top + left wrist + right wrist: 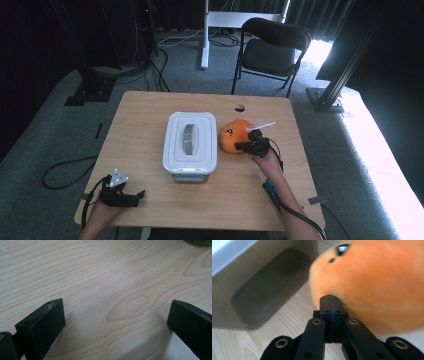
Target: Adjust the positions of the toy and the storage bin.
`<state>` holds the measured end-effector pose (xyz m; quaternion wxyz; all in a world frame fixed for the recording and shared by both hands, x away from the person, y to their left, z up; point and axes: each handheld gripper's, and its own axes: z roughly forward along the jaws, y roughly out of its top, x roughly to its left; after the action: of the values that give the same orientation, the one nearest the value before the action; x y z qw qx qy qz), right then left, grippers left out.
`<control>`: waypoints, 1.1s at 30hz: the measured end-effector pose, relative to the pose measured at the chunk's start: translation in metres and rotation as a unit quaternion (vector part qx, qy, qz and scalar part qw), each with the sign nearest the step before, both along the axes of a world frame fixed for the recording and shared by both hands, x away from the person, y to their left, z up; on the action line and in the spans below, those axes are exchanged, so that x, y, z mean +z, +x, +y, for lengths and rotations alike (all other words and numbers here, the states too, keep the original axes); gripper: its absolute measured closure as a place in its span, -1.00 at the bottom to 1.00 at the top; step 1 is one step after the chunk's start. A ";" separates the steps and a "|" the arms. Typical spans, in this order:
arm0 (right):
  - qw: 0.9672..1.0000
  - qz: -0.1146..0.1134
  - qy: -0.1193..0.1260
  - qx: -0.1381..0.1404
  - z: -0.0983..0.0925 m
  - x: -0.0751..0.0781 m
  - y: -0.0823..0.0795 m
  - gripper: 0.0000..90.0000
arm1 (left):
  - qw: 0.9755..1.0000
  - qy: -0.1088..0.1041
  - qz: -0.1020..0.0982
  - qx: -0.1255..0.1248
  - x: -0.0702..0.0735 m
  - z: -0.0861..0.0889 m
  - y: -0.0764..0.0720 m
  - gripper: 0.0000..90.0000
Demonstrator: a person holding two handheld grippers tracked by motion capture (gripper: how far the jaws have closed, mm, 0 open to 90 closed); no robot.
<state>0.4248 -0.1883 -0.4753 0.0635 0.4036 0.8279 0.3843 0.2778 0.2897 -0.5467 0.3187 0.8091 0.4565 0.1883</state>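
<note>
Our right claw (331, 300) was squeezed all the way shut, its two black jaws pressed flat together, and the tip pushed into the soft side of the orange plush toy (372, 282); we could not tell if a bit of fuzz was pinched between the jaws, because they looked closed on each other with no gap; from the high view the right claw (253, 146) sat right against the toy (234, 136), and the toy lay on the wooden table (150, 112), just beside the white box (192, 145); the toy looked like it rested on the table and was not lifted yet; the box had its lid (191, 139) on, with a grey handle in the middle, so nothing could go inside for now.

Our left claw (115, 315) was wide open with nothing in it; we saw bare wood between its jaws; in the high view the left claw (131, 197) rested near the front left corner of the table, well apart from the box and the toy.

We thought the job was just starting; the toy was reached and maybe nipped, but not moved anywhere; if it was meant for the box, the lid had to come off first, then the toy lifted in; all of that was left to do.
</note>
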 end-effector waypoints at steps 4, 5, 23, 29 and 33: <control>1.000 -0.005 0.001 -0.002 -0.001 0.008 -0.002 1.00 | 1.000 0.000 0.000 0.000 0.000 0.000 0.000 -0.96; 1.000 -0.011 -0.001 -0.011 -0.006 0.011 -0.003 1.00 | 1.000 0.000 0.000 0.000 0.000 0.000 0.000 -0.96; 0.985 0.023 0.004 -0.169 -0.074 0.020 0.048 0.05 | 1.000 0.000 0.000 0.000 0.000 0.000 0.000 -0.96; 0.984 0.053 0.022 -0.171 -0.076 0.009 0.057 0.11 | 1.000 0.000 0.000 0.000 0.000 0.000 0.000 -0.96; 0.987 0.064 0.025 -0.148 -0.074 0.002 0.057 0.63 | 1.000 0.000 0.000 0.000 0.000 0.000 0.000 -0.96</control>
<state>0.4815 -0.2622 -0.4729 0.0563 0.5468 0.7518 0.3641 0.2778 0.2897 -0.5467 0.3187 0.8091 0.4565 0.1883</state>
